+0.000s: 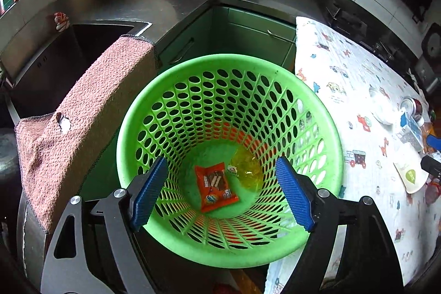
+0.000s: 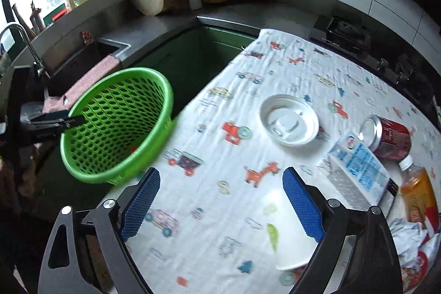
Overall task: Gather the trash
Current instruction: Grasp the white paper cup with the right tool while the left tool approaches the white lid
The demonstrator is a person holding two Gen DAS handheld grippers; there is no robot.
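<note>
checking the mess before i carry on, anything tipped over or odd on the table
Yes. The red can lies on its side on the cloth, with the milk carton lying flat beside it. A paper cup is tipped over by the right tongs. The green basket looks tilted toward the table.

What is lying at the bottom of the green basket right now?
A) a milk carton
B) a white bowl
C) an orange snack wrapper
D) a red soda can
C: the orange snack wrapper lies on the floor of the green basket, beside something yellow.
</note>
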